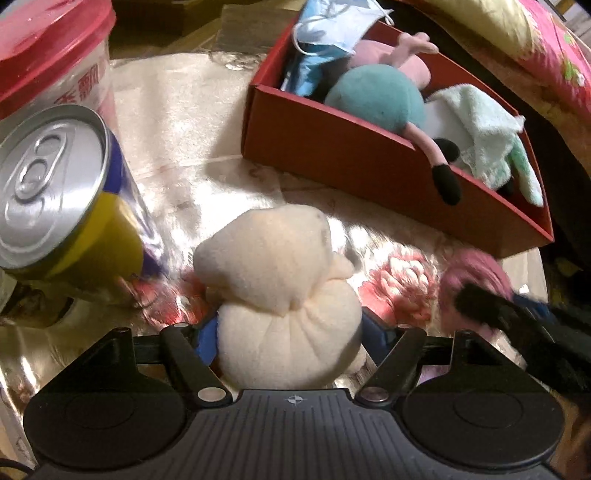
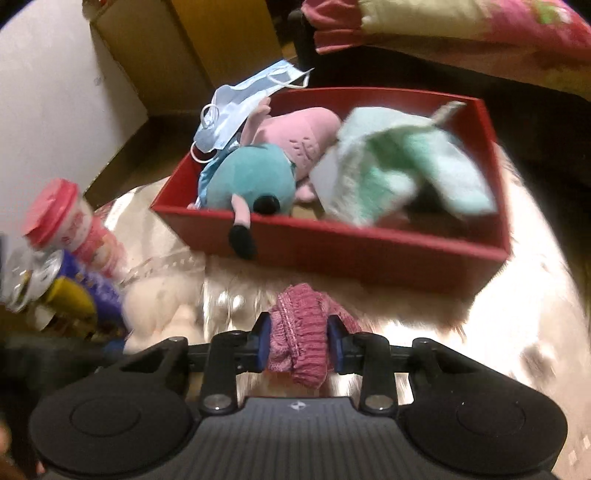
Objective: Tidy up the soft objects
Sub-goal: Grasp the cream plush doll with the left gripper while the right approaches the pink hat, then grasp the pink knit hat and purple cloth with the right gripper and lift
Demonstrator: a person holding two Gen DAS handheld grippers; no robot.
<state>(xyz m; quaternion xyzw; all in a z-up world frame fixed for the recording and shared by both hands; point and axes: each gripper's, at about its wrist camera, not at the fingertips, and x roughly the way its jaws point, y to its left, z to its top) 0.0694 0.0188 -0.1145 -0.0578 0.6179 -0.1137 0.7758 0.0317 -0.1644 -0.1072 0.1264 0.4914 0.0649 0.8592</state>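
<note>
My left gripper point(image 1: 290, 328) is shut on a cream plush toy point(image 1: 280, 280), held over the shiny table cover. My right gripper point(image 2: 298, 338) is shut on a pink knitted piece point(image 2: 301, 332), just in front of the red box point(image 2: 369, 251). It also shows in the left wrist view point(image 1: 476, 280) at the right. The red box point(image 1: 332, 147) holds a teal and pink plush point(image 2: 255, 177), a pale green towel point(image 2: 399, 166) and a blue face mask point(image 2: 243, 99). The plush's black-tipped leg point(image 2: 242, 232) hangs over the box's front wall.
A yellow and blue drink can point(image 1: 59, 192) stands close at the left, with a red-lidded plastic jar point(image 1: 55, 55) behind it. A floral pillow point(image 2: 461, 33) lies beyond the box. Cardboard boxes point(image 2: 192, 48) stand at the far left.
</note>
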